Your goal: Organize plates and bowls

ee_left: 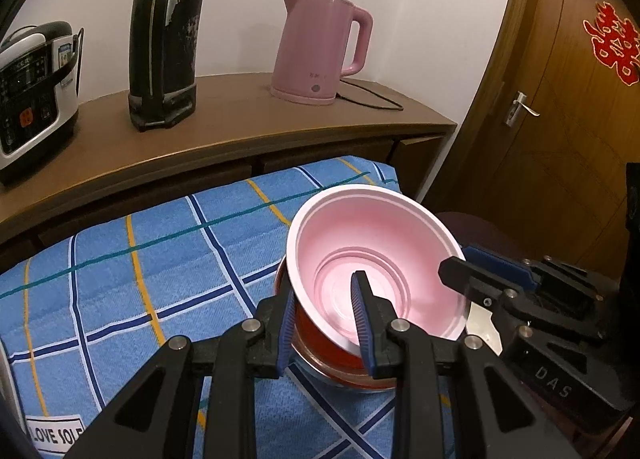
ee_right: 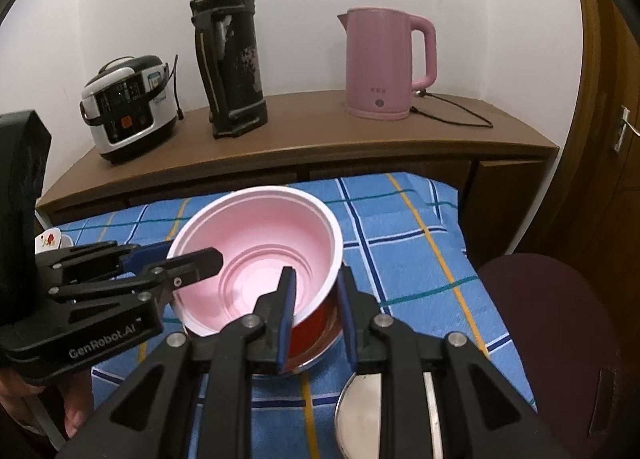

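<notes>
A bowl [ee_left: 380, 243], pink inside and red outside, sits tilted over the blue checked cloth [ee_left: 160, 259]. My left gripper [ee_left: 324, 287] is shut on its near wall, one pad inside and one outside. My right gripper [ee_right: 316, 273] is shut on the bowl [ee_right: 260, 243] at the opposite side of the rim, also seen as the right gripper [ee_left: 460, 259] in the left wrist view. The left gripper [ee_right: 188, 255] shows at the left of the right wrist view. Under the bowl a clear-rimmed dish [ee_right: 312, 359] shows; whether they touch I cannot tell.
A steel plate [ee_right: 360, 411] lies on the cloth under my right gripper. A wooden sideboard [ee_right: 320, 139] behind carries a rice cooker [ee_right: 128, 107], a black flask [ee_right: 232, 59] and a pink kettle [ee_right: 384, 63] with its cord. A dark stool [ee_right: 552, 319] and a door [ee_left: 560, 99] are at right.
</notes>
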A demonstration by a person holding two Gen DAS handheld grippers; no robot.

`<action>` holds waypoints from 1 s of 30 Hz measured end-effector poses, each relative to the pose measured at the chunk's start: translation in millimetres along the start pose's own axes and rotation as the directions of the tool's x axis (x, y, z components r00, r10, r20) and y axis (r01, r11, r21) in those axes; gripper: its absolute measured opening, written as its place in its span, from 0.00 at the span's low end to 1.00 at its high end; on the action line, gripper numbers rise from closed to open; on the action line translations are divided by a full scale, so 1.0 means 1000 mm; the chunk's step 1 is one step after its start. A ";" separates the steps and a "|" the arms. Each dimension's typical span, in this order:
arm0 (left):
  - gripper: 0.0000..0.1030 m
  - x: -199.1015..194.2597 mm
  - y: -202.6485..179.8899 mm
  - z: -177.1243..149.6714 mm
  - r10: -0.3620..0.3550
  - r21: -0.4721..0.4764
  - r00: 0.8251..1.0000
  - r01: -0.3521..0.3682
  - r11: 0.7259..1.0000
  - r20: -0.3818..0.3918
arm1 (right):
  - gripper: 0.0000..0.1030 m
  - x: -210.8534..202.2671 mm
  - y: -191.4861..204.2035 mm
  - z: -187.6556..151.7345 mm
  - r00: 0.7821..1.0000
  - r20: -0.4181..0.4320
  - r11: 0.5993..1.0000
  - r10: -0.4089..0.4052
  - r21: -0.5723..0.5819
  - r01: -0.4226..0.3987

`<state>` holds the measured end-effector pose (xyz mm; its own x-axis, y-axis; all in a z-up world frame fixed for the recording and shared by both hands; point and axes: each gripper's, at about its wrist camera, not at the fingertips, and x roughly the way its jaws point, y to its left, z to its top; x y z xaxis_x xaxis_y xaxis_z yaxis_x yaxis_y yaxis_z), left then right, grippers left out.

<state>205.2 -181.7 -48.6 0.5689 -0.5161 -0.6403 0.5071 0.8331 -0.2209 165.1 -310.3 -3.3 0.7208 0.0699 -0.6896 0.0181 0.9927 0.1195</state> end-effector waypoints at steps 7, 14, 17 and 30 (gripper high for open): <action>0.29 0.003 -0.003 -0.001 -0.001 0.015 1.000 0.001 1.000 -0.013 | 0.22 0.002 -0.003 -0.003 1.000 -0.011 1.000 -0.002 0.001 0.002; 0.29 0.006 -0.003 -0.002 -0.001 0.023 1.000 0.001 1.000 -0.021 | 0.22 0.006 -0.005 -0.004 1.000 -0.026 1.000 -0.003 0.001 0.003; 0.29 0.007 -0.003 -0.001 0.002 0.025 1.000 -0.002 1.000 -0.026 | 0.22 0.007 -0.005 -0.004 1.000 -0.029 1.000 -0.003 0.000 0.003; 0.29 0.011 -0.002 -0.002 0.010 0.036 0.999 -0.009 0.999 -0.042 | 0.22 0.011 -0.005 -0.006 0.999 -0.039 1.000 0.002 0.005 -0.002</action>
<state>208.9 -188.5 -56.4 0.5467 -0.4989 -0.6725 0.5254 0.8297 -0.1886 168.4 -314.4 -15.7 0.6930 0.0757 -0.7170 0.0204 0.9920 0.1245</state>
